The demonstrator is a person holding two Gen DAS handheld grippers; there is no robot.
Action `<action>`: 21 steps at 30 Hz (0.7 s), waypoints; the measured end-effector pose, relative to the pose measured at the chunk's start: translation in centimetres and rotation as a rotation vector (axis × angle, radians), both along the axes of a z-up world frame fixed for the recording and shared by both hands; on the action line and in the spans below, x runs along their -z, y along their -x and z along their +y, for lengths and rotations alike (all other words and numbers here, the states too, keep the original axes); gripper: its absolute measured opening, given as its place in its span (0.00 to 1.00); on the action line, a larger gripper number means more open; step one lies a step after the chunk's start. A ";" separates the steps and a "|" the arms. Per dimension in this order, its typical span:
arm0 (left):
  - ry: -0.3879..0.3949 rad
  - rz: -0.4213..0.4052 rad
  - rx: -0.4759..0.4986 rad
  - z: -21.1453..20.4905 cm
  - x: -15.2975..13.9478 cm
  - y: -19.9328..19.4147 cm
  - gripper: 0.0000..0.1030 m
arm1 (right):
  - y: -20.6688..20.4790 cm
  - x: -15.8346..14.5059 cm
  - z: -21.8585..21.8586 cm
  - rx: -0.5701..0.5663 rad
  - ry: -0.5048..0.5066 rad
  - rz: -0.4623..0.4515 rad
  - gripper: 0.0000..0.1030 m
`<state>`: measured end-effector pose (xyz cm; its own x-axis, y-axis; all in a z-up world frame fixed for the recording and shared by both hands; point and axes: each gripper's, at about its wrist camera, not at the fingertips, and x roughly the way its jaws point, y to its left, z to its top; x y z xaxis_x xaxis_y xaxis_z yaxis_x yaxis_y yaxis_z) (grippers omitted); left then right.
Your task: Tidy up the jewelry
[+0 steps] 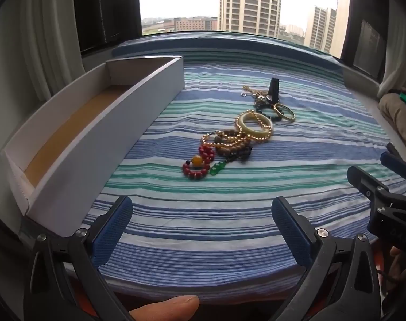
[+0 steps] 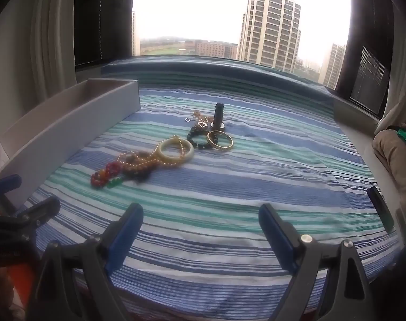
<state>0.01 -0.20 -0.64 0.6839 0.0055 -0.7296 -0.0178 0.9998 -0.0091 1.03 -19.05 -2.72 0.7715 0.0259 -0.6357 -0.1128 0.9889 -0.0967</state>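
Bracelets [image 1: 229, 139] ahead of both spread, empty tools, left [image 1: 202, 230] and right [image 2: 200, 232], lie tangled, so lifting one could drag others off the bed [image 1: 203, 240].

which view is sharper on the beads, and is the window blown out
Left wrist view: red bead bracelet crisp, sky bright, towers still readable. Right wrist view: the same bracelet smeared by blur, sky washed to white. Both views bend the striped cloth with fisheye curvature.
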 end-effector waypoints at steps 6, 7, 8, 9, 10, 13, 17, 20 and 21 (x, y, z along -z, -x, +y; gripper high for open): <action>0.000 0.000 -0.001 0.1 -0.2 0.1 1.00 | 0.2 -0.1 0.1 -0.005 0.001 -0.002 0.87; 0.000 0.000 -0.001 0.1 -0.2 0.1 1.00 | 0.2 -0.1 0.1 -0.006 0.002 -0.002 0.87; -0.001 -0.001 -0.001 0.2 -0.3 0.1 1.00 | 0.3 -0.1 0.2 -0.007 0.002 -0.003 0.87; -0.002 -0.002 -0.001 0.2 -0.3 0.2 1.00 | 0.3 -0.1 0.2 -0.008 0.000 -0.005 0.88; -0.002 -0.002 0.000 0.2 -0.3 0.2 1.00 | 0.4 -0.2 0.1 -0.008 -0.001 -0.006 0.88; -0.003 -0.001 0.002 0.2 -0.4 0.2 1.00 | 0.3 -0.2 0.1 -0.010 -0.003 -0.007 0.87; -0.006 0.001 0.002 0.1 -0.4 0.2 1.00 | 0.4 -0.2 0.1 -0.010 -0.003 -0.004 0.88; -0.009 0.004 0.002 0.0 -0.4 0.1 1.00 | 0.3 -0.2 0.1 -0.008 -0.002 -0.001 0.87; -0.009 0.004 0.004 0.0 -0.4 0.1 1.00 | 0.2 -0.2 0.1 -0.007 -0.003 0.001 0.88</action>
<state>-0.11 -0.17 -0.27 0.6806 0.0096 -0.7326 -0.0142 0.9999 -0.0001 0.80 -18.99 -2.51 0.7708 0.0331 -0.6363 -0.1196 0.9884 -0.0935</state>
